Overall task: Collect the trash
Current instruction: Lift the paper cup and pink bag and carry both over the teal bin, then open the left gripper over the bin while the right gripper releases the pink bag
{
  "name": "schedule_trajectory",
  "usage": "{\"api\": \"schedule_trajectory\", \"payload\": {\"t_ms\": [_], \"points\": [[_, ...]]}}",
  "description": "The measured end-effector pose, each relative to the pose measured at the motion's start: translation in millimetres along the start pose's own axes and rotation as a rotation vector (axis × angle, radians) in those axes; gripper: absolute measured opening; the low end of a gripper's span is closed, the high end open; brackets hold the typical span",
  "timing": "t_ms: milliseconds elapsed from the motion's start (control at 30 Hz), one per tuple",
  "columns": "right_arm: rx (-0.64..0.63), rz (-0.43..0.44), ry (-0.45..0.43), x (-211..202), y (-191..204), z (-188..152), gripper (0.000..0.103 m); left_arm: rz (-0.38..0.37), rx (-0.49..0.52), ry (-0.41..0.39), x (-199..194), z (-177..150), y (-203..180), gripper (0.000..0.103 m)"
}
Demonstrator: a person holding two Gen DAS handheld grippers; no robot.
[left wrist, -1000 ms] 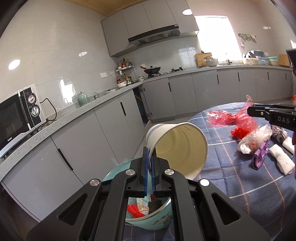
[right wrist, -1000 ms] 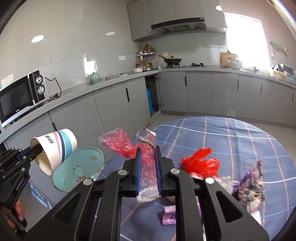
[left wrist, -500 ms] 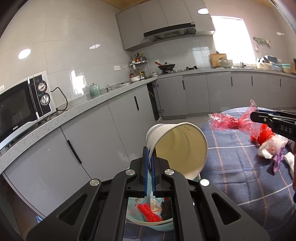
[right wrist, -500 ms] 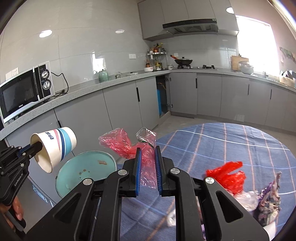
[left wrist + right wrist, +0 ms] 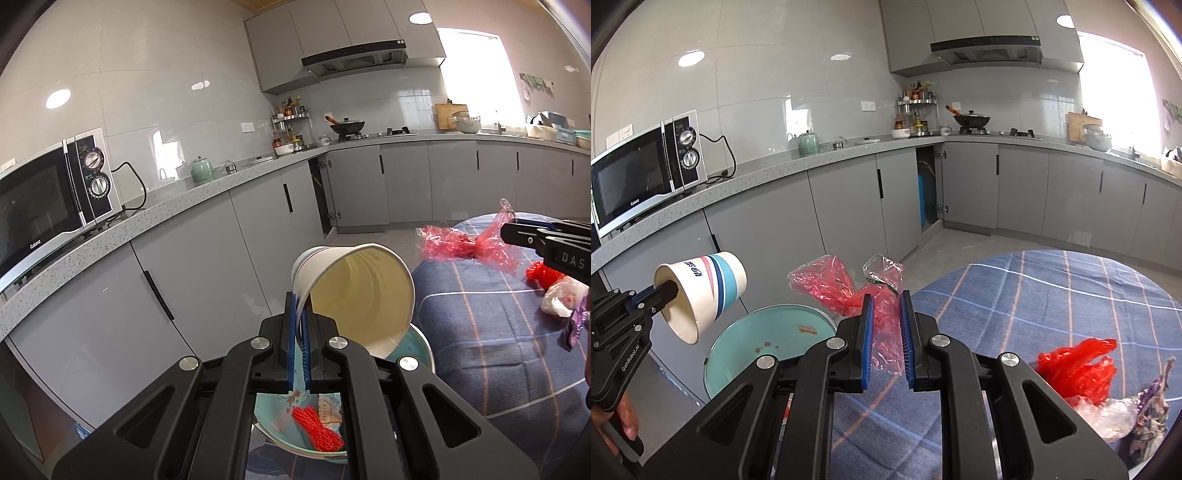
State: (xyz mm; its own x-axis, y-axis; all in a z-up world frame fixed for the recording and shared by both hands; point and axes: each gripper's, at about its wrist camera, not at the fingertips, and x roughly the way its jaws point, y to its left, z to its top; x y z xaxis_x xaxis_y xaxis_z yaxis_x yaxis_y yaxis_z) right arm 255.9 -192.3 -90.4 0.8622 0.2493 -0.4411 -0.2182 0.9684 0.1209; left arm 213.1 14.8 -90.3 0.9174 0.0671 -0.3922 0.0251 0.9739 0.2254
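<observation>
Over the blue plaid table (image 5: 1052, 295), the teal bowl (image 5: 746, 343) of scraps lies below both: the left hand-held gripper (image 5: 299, 325) pinches a tilted paper cup (image 5: 354, 291) directly above it, the right hand-held gripper (image 5: 886, 325) clamps a red plastic wrapper (image 5: 846, 291) just beside.

The room is a kitchen with glossy pale tiled walls (image 5: 812, 74), grey base cabinets (image 5: 846, 206) under a speckled grey L-shaped countertop (image 5: 207, 192), and grey wall cabinets above a range hood (image 5: 986, 50). A microwave (image 5: 48, 195) sits on the counter at left, and a wok (image 5: 971, 120) stands on the hob. Daylight enters through a bright window (image 5: 476, 77) at right; recessed ceiling lights (image 5: 1065, 20) are on
</observation>
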Motion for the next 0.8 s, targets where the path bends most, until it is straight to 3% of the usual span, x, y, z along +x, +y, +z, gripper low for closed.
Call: {"api": "schedule_trajectory", "payload": {"t_ms": [800], "points": [[-0.066, 0.052, 0.07, 47.6, 42.4, 0.1, 0.015, 0.032, -0.049, 0.045, 17.0, -5.3, 26.1, 0.004]]}}
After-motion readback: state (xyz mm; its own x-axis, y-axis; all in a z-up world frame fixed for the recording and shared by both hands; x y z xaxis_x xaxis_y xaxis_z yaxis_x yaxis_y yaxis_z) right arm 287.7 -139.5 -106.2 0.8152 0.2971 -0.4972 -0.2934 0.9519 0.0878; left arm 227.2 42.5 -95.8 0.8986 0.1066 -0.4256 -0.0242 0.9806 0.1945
